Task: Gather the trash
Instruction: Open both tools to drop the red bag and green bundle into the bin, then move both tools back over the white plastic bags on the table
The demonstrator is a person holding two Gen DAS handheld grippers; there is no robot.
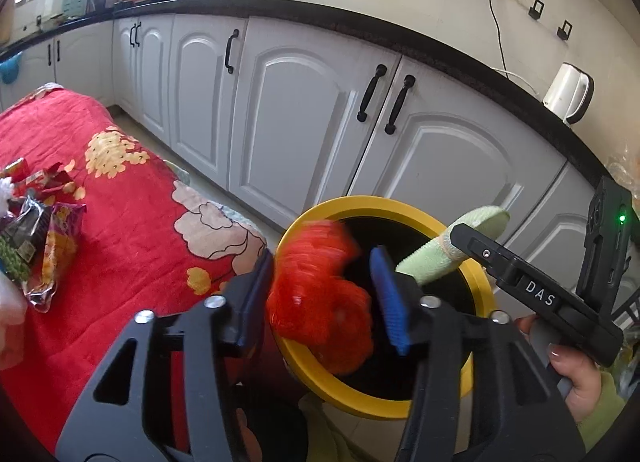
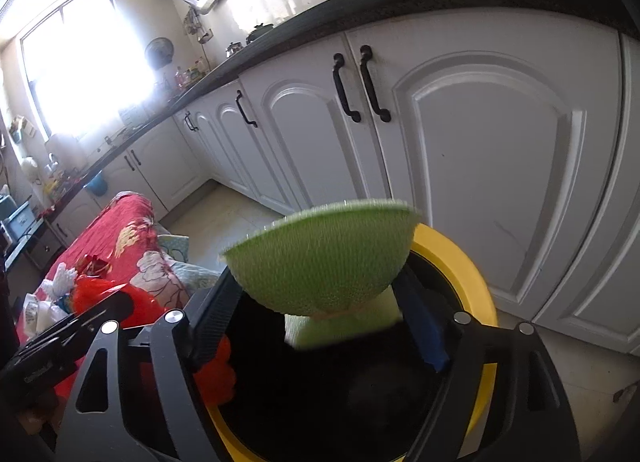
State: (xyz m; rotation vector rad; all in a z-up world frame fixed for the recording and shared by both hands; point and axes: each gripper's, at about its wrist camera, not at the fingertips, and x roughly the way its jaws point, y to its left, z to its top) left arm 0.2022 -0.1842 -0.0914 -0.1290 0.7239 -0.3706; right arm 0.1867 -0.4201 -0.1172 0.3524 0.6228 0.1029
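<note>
A yellow-rimmed trash bin (image 1: 478, 280) with a dark inside stands on the floor below both grippers; it also shows in the right wrist view (image 2: 472, 274). My left gripper (image 1: 324, 294) is open over the bin, and a blurred red plastic bag (image 1: 320, 294) hangs between its fingers, touching the left one. My right gripper (image 2: 320, 302) is open over the bin, with a blurred green foam net (image 2: 324, 258) between its fingers. The net also shows in the left wrist view (image 1: 452, 246). The red bag shows in the right wrist view (image 2: 216, 374) at the bin's left rim.
A table with a red flowered cloth (image 1: 132, 198) stands left of the bin. Several snack wrappers (image 1: 36, 238) lie on it. White cabinets (image 1: 304, 114) under a dark counter (image 1: 360, 26) run behind the bin. A white kettle (image 1: 568, 92) stands on the counter.
</note>
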